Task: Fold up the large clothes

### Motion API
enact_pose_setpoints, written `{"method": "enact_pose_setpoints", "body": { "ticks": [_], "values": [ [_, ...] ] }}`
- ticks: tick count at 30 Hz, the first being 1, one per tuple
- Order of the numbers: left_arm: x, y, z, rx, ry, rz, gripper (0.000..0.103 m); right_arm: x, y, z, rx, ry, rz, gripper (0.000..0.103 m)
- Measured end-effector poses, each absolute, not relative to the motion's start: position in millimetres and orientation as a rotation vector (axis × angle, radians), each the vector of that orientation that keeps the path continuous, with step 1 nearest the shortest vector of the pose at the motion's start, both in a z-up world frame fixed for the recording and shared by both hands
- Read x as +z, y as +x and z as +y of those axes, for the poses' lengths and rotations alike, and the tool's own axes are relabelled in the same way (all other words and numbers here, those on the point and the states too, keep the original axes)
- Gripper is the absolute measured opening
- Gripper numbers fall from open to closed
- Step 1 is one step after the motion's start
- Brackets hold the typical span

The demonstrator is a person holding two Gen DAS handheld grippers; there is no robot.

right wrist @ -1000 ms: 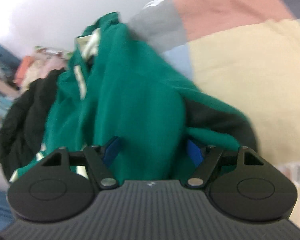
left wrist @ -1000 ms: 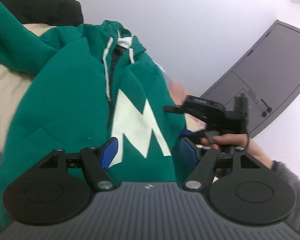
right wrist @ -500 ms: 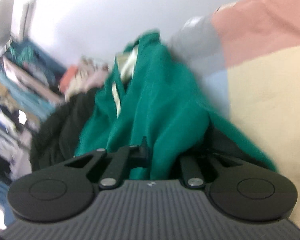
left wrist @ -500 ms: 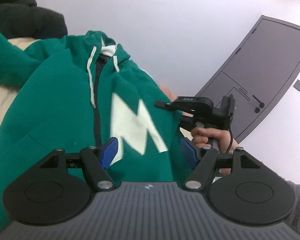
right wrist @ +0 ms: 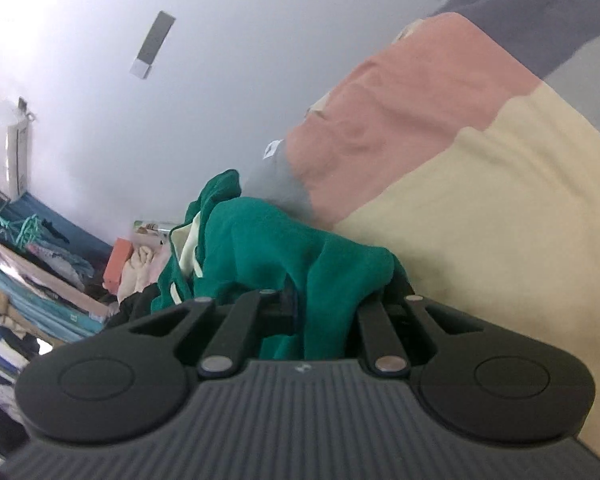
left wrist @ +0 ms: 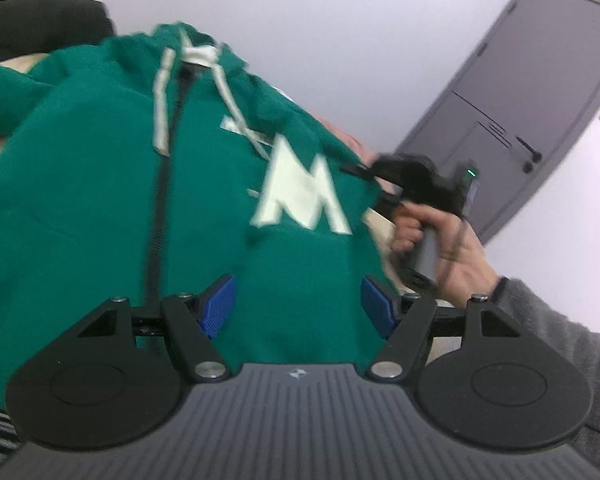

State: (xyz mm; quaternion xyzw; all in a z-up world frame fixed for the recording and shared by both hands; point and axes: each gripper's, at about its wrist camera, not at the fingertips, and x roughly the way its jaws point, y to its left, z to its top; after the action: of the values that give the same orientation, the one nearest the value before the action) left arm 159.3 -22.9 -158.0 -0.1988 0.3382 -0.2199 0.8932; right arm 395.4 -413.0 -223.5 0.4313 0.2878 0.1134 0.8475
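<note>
From your left wrist view, your left gripper [left wrist: 298, 304] hangs with its jaws wide apart over the green hoodie [left wrist: 100, 220], which lies zipper-up across the bed, while your right hand [left wrist: 444, 240] works the other tool at the garment's far edge. From your right wrist view, your right gripper [right wrist: 324, 312] is clamped on a bunched fold of the green hoodie [right wrist: 284, 248], apparently near its hem, above the patchwork blanket [right wrist: 500, 208].

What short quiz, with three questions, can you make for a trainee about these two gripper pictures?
1. True or false: the right gripper is shut on the green hoodie.
2. Multiple choice: the left gripper is A) shut on the drawstring, B) open, C) out of view.
3. Fill in: the big pale letter on the hoodie is ____.

Key: 1 true; 2 B; 3 M.
</note>
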Motion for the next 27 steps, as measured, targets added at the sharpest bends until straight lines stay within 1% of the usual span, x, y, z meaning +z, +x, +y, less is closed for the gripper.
{"method": "enact_pose_setpoints", "body": {
  "ticks": [2, 7, 10, 14, 15, 16, 17, 18, 19, 20, 21, 23, 27],
  "values": [
    [-155, 154, -45, -0.484, -0.375, 0.714, 0.073, -220, 394, -413, 0.251, 0.875, 0.601, 0.012],
    [-159, 147, -109, -0.535, -0.143, 0.759, 0.071, -223, 391, -420, 0.262, 0.855, 0.603, 0.012],
    [-169, 143, -129, -0.525, -0.015, 0.784, 0.071, -225, 391, -419, 0.259, 0.833, 0.614, 0.012],
    [-196, 148, -133, -0.478, 0.057, 0.849, 0.070, -228, 388, -421, 0.266, 0.824, 0.612, 0.012],
    [-201, 147, -134, -0.452, 0.077, 0.856, 0.066, -229, 390, -420, 0.266, 0.823, 0.614, 0.012],
    [-205, 147, -136, -0.443, 0.099, 0.856, 0.065, -229, 389, -420, 0.267, 0.822, 0.616, 0.012],
    [-208, 148, -139, -0.431, 0.117, 0.857, 0.057, -230, 389, -421, 0.267, 0.822, 0.618, 0.012],
    [-208, 148, -140, -0.408, 0.135, 0.854, 0.043, -230, 389, -421, 0.265, 0.820, 0.619, 0.012],
    [-208, 151, -140, -0.388, 0.141, 0.855, 0.035, -229, 390, -420, 0.265, 0.816, 0.620, 0.012],
    [-207, 153, -137, -0.377, 0.130, 0.859, 0.024, -229, 391, -420, 0.262, 0.810, 0.622, 0.013],
    [-204, 155, -132, -0.375, 0.099, 0.863, 0.016, -228, 391, -419, 0.260, 0.804, 0.624, 0.013],
    [-194, 156, -116, -0.374, 0.006, 0.853, 0.009, -227, 391, -417, 0.257, 0.794, 0.623, 0.013],
    [-156, 157, -71, -0.366, -0.178, 0.786, 0.007, -228, 390, -417, 0.257, 0.785, 0.623, 0.013]
  ]
}}
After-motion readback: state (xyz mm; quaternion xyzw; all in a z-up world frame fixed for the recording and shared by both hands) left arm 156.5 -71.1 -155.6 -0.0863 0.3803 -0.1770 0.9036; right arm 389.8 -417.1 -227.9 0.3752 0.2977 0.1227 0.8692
